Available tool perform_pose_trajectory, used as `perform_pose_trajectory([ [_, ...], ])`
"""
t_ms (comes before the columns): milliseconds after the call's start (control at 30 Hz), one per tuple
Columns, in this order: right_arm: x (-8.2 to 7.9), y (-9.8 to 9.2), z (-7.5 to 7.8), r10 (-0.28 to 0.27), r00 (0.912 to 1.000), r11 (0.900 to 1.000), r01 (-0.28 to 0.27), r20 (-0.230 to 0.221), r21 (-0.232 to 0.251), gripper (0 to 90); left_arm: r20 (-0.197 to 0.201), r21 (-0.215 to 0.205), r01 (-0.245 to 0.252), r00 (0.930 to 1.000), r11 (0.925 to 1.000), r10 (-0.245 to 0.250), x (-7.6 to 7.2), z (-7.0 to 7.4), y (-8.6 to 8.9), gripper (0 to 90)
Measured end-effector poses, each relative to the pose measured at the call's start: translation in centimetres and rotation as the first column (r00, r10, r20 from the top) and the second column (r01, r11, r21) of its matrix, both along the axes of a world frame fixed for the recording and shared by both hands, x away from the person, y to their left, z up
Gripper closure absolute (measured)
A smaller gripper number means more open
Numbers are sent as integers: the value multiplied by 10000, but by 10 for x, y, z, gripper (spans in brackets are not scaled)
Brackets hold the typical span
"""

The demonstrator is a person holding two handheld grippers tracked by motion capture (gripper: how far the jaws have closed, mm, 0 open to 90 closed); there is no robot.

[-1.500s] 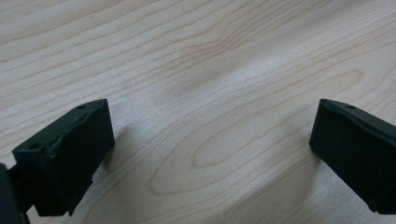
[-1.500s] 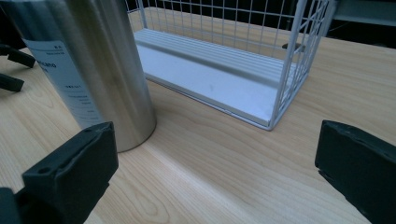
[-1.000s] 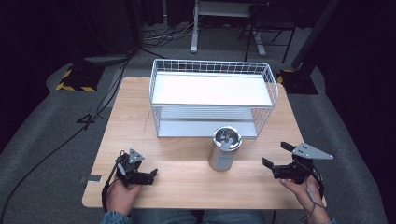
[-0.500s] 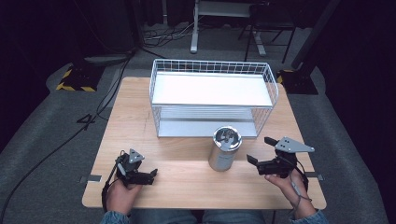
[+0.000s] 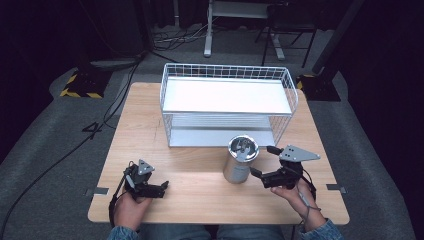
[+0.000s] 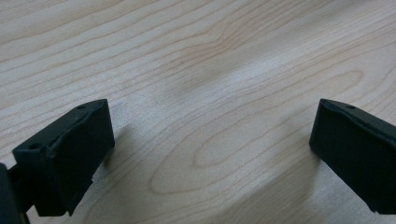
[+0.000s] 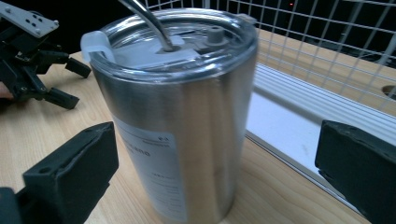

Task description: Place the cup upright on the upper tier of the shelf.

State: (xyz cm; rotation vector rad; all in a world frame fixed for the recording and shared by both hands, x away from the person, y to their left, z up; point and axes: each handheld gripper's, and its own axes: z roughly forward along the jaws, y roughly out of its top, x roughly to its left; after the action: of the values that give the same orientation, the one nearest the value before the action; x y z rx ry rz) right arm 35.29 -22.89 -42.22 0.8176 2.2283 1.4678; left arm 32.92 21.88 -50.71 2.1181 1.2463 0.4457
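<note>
Right gripper view: a brushed-steel tumbler [image 7: 187, 126] — cylindrical, clear-lidded, paper-labelled — stands mid-frame between the right gripper's [image 7: 215, 172] wide-spread black jaws, untouched. In the high view the left gripper [image 5: 162, 187], lower left, gapes empty over pale grained table [image 5: 140, 125]; beyond, at upper centre, a white wire basket [image 5: 227, 102].

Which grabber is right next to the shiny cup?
The right gripper. Its open jaws sit on either side of the steel tumbler, while the left gripper rests over bare wooden table, far from it.
</note>
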Motion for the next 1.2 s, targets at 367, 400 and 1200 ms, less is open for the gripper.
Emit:
perform_pose_trajectory([
  [367,6,23,-2,526,9986,9986,-526,48,-9,0,-2,-5,-4,10000,10000,4,0,0,0,3],
  [400,7,25,-3,549,9985,9985,-549,53,-22,0,-3,-2,-2,10000,10000,2,0,0,0,3],
  [1200,30,48,-27,821,9957,9944,-789,-430,701,0,-4,-9,-10,10000,10000,10,0,0,0,3],
])
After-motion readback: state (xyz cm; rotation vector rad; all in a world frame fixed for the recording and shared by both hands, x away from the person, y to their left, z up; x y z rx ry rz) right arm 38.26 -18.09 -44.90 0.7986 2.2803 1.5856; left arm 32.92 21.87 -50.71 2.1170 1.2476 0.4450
